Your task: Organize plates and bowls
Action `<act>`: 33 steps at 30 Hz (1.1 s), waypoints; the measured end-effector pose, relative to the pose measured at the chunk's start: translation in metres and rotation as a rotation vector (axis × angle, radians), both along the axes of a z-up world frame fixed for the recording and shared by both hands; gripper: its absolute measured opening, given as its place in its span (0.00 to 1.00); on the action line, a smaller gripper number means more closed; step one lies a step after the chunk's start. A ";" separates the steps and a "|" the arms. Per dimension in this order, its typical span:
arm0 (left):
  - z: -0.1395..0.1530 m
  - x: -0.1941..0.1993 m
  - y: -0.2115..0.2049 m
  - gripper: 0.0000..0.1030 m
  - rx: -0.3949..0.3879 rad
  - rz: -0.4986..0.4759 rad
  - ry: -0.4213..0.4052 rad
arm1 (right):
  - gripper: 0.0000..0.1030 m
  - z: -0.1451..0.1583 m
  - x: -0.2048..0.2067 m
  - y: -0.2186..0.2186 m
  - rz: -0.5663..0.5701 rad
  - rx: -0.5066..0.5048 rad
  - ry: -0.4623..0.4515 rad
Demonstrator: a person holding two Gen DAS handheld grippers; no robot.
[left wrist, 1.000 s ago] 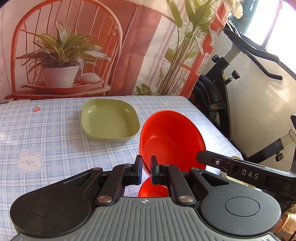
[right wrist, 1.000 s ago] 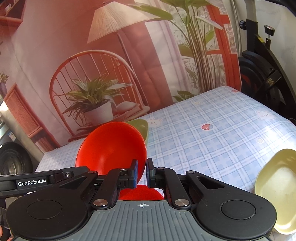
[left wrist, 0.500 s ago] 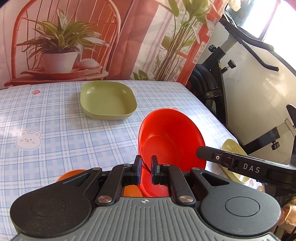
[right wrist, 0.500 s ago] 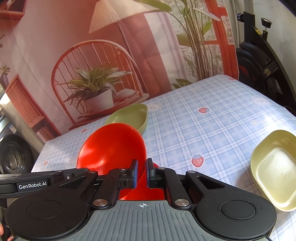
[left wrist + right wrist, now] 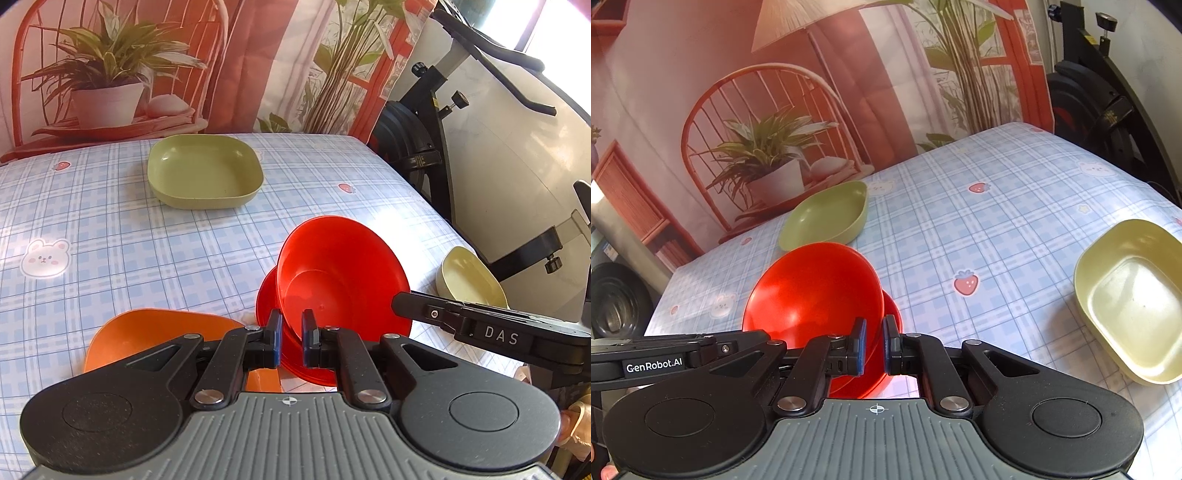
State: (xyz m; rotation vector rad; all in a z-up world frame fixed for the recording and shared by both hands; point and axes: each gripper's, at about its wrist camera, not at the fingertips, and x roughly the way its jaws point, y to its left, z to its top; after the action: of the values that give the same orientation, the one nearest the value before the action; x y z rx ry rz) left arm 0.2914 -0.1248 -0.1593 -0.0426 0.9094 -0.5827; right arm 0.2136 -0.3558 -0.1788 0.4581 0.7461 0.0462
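Both grippers are pinching the near rim of one red bowl [image 5: 343,280], the left gripper [image 5: 291,341] and the right gripper [image 5: 871,345] each with fingers narrow on it. The bowl is tilting steeply above a red plate [image 5: 267,295] near the table [image 5: 110,229] edge, probably for setting it there. An orange dish [image 5: 147,336] is lying left, a green dish [image 5: 203,171] far, a yellow dish [image 5: 1130,299] right.

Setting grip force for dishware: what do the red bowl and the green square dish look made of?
Red round bowl: likely plastic, glossy; it shows bright window glare and a thin, evenly coloured rim. Green square dish: likely plastic or a fibre composite, matte; soft shading, no sharp highlights, rounded moulded corners. Neither shows glaze or chips, but ceramic cannot be fully excluded.
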 end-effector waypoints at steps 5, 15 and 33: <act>-0.003 0.001 0.000 0.11 0.009 -0.003 0.013 | 0.09 -0.004 0.000 -0.001 0.001 0.003 0.010; -0.006 0.002 -0.002 0.12 0.021 -0.011 0.025 | 0.10 -0.006 0.001 0.000 0.007 0.013 0.018; 0.002 0.002 0.003 0.16 0.011 0.035 -0.015 | 0.11 -0.005 -0.002 -0.007 -0.016 0.008 -0.001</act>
State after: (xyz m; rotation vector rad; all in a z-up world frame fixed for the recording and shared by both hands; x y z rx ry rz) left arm 0.2934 -0.1218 -0.1568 -0.0443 0.8958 -0.5454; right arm 0.2116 -0.3624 -0.1839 0.4715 0.7420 0.0348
